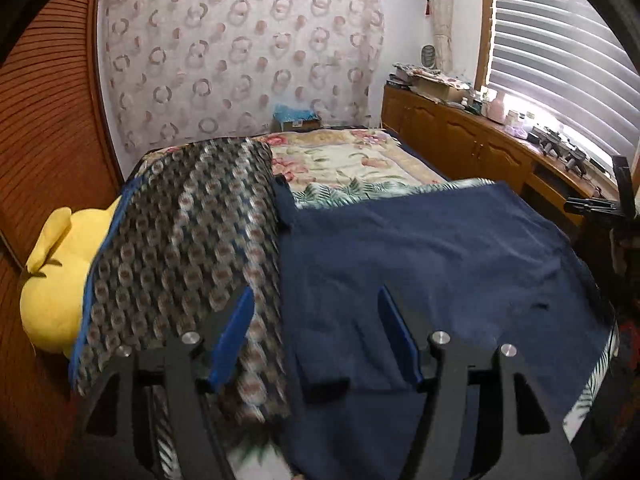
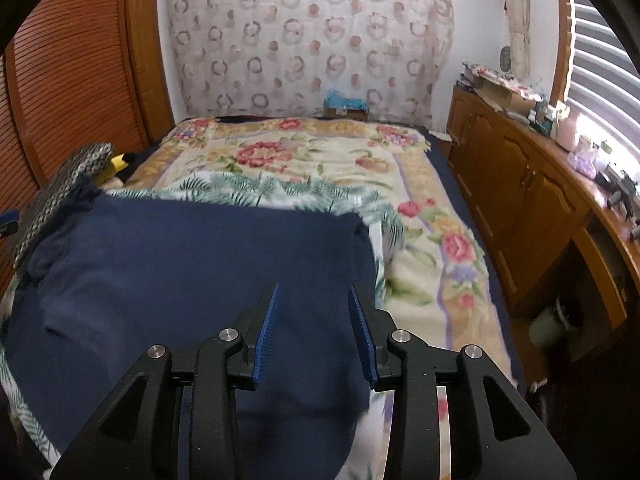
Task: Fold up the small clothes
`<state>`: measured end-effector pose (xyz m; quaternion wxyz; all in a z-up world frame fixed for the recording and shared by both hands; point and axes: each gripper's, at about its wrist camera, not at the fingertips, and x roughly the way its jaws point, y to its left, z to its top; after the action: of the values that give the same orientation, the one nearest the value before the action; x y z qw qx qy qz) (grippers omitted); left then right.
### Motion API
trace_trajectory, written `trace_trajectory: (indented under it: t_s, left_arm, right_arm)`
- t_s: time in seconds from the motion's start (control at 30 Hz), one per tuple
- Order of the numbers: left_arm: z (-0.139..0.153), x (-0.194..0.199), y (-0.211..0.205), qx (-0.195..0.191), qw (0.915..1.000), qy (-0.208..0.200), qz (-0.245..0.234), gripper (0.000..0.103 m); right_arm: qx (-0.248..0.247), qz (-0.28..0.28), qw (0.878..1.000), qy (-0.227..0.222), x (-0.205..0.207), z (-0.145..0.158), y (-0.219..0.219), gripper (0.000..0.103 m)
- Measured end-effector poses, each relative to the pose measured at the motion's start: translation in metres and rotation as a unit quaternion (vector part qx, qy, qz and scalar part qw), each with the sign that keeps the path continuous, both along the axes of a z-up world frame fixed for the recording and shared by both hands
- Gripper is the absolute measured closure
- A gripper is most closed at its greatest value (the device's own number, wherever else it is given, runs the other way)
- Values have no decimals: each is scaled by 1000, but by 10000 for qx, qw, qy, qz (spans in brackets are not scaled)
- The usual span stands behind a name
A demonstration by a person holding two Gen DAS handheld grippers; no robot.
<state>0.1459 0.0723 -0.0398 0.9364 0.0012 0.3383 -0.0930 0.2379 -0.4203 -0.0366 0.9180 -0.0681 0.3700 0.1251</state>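
A navy blue garment lies spread flat on the bed; it also shows in the right wrist view. My left gripper is open and empty, hovering above the garment's left side where it meets a patterned cushion. My right gripper is open and empty above the garment's right part, close to its right edge. Whether the fingers touch the cloth cannot be told.
A fern-print cloth lies under the garment on a floral blanket. A yellow plush toy sits at the left by the wooden louvred doors. A wooden cabinet with clutter runs along the right under the window blinds.
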Motion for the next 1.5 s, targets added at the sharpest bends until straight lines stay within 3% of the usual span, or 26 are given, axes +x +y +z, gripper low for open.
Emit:
trace_trajectory:
  t_s: [0.2, 0.43, 0.7, 0.8, 1.03, 1.4, 1.5]
  left_arm:
    - [-24, -27, -16, -64, 9997, 225, 113, 39]
    - [-48, -31, -30, -7, 9984, 562, 118, 40]
    - [-58, -28, -35, -135, 9975, 677, 164, 40]
    - [-55, -29, -28, -375, 9974, 583, 220, 47]
    - [-59, -16, -22, -225, 9967, 668, 405, 57]
    - [-69, 12, -18, -403, 9941, 801, 614, 58]
    - [-71, 16, -21, -294, 9945, 844, 549, 86]
  right_arm:
    - [115, -261, 9989, 380, -19, -34, -18, 68]
    - [260, -326, 9958, 816, -25, -63, -18, 68]
    - [149, -371, 9972, 624, -19, -67, -11, 67]
    - [182, -396, 9976, 547, -21, -68, -12, 67]
    - [183, -434, 9977, 497, -22, -70, -11, 66]
    - [209, -432, 9976, 493, -23, -70, -10, 66]
    - [200, -432, 9977, 492, -23, -70, -10, 66]
